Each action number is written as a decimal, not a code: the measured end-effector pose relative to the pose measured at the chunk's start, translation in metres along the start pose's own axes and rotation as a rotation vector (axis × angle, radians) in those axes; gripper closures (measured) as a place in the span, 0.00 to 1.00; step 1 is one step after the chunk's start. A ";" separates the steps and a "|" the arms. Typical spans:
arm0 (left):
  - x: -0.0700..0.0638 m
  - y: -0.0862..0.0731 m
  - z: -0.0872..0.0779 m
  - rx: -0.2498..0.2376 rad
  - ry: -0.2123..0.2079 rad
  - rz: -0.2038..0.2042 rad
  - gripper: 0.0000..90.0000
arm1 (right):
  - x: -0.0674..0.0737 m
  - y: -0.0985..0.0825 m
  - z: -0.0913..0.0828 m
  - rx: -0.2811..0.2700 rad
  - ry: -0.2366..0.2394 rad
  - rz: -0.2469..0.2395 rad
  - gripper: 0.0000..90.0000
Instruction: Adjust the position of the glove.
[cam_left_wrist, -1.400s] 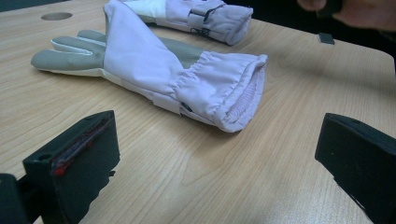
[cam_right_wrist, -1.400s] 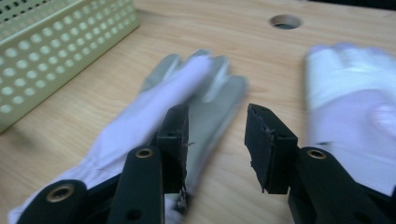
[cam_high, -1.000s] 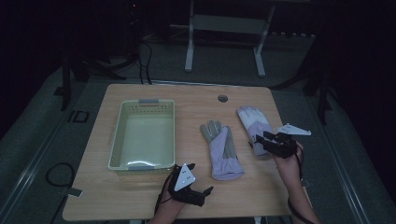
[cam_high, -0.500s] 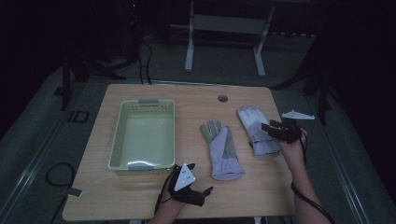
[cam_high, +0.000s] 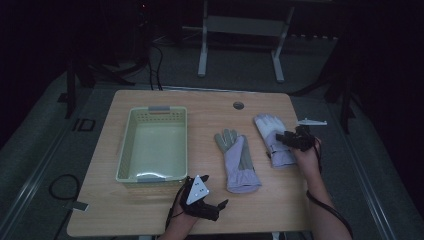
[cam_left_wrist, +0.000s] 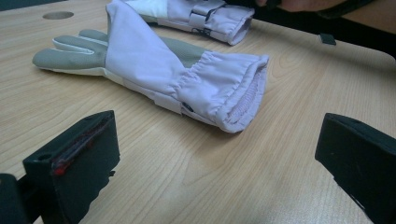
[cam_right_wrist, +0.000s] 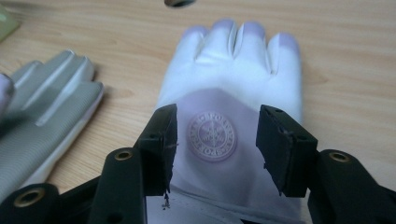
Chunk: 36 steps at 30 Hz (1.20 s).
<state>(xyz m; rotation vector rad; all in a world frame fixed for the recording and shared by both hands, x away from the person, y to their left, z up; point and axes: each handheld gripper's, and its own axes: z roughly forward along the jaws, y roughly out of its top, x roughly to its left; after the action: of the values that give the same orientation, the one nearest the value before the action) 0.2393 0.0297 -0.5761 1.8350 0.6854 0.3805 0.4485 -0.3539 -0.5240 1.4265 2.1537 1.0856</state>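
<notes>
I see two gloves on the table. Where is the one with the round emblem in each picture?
High view: the emblem glove lies right of centre, under the right claw.
Left gripper view: top edge, its cuff behind the grey-palmed glove.
Right gripper view: centre, emblem between the open jaws.
Shared landmark: the round hole in the table beyond the fingertips.

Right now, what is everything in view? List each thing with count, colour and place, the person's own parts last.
table: one, light wood, centre of the high view, with a round hole near its far edge.
basket: one, pale green, left part of the table, nothing in it.
middle glove: one, lilac and grey, lying flat at the table's centre.
right glove: one, white and lilac with a round emblem, flat at the right.
metal frame: one, grey, on the floor beyond the table.
left gripper: black, jaws open, at the near edge.
right gripper: black, jaws open over the right glove, just been opening.
</notes>
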 end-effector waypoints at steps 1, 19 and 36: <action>0.000 0.000 0.000 0.000 0.000 -0.001 0.00 | -0.001 -0.002 0.003 0.009 0.002 0.004 0.53; 0.000 0.000 0.000 -0.001 0.002 -0.006 0.00 | -0.004 -0.010 0.016 0.087 0.026 0.001 0.79; 0.000 0.000 0.000 -0.001 0.009 -0.002 0.00 | 0.010 0.012 -0.065 -0.006 0.064 0.040 0.88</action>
<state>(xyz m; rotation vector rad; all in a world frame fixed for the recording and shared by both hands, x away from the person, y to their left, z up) 0.2391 0.0295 -0.5761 1.8330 0.6931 0.3877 0.4101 -0.3690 -0.4718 1.4573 2.1716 1.1665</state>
